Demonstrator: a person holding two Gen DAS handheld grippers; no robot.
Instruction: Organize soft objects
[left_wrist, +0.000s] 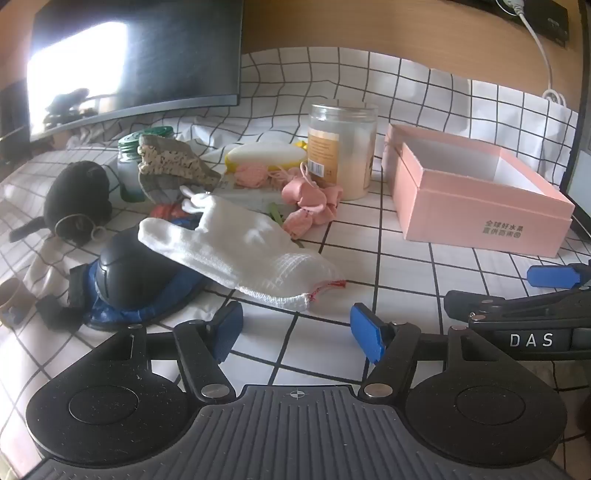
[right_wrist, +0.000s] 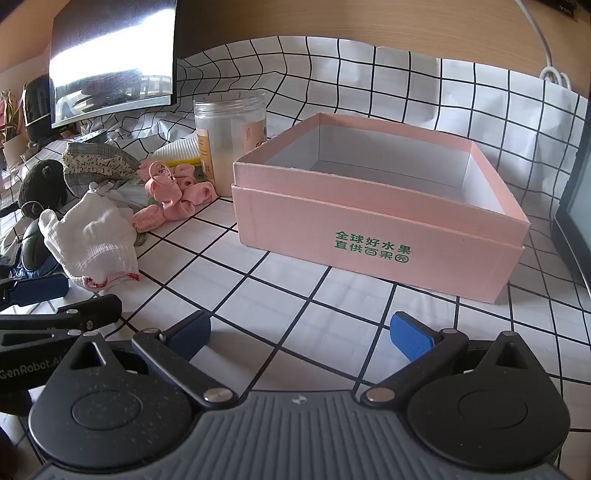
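Observation:
A white knit glove (left_wrist: 243, 251) lies just ahead of my open, empty left gripper (left_wrist: 297, 332), draped over a dark mouse (left_wrist: 129, 266). It also shows in the right wrist view (right_wrist: 92, 240). Pink socks (left_wrist: 310, 199) lie behind it beside a clear jar (left_wrist: 341, 147); they show in the right view too (right_wrist: 173, 195). A grey patterned cloth (left_wrist: 173, 166) and a black plush toy (left_wrist: 77, 199) lie at the left. My right gripper (right_wrist: 299, 336) is open and empty in front of the open pink box (right_wrist: 380, 236), which is empty (left_wrist: 480, 206).
A monitor (left_wrist: 133, 62) stands at the back left. A yellow-rimmed white item (left_wrist: 266, 155) and a green-lidded jar (left_wrist: 133, 162) sit behind the pile. A blue mouse pad (left_wrist: 147, 306) lies under the mouse. A white cable (left_wrist: 539, 48) hangs at the back right. A checked cloth (right_wrist: 295, 288) covers the table.

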